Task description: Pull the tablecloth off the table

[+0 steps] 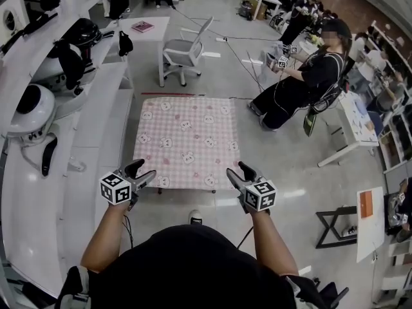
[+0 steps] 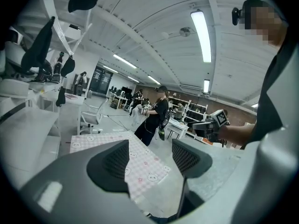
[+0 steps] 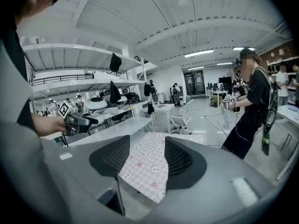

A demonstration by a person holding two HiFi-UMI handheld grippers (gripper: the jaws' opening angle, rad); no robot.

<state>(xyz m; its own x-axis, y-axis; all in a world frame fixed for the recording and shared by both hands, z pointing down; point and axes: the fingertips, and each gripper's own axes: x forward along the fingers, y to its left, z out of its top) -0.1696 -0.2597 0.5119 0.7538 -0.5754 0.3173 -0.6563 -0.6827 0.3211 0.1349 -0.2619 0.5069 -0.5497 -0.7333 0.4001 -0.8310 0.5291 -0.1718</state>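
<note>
Left gripper (image 1: pixel 142 172) and right gripper (image 1: pixel 239 172) both had their jaws spread with nothing between the pads. In each gripper view only the pink checked tablecloth (image 1: pixel 187 140) showed through the gap, ahead and lower down. The cloth lay flat over the surface, hiding it, and its near edge ran crosswise in front of the person. The left gripper stood by the near left corner and the right gripper by the near right corner, each about equally close to its own corner and neither touching the fabric. Judging from this, the next move depended on each gripper dropping forward onto its corner and pinching the hem there. The pull would then run back toward the person.
</note>
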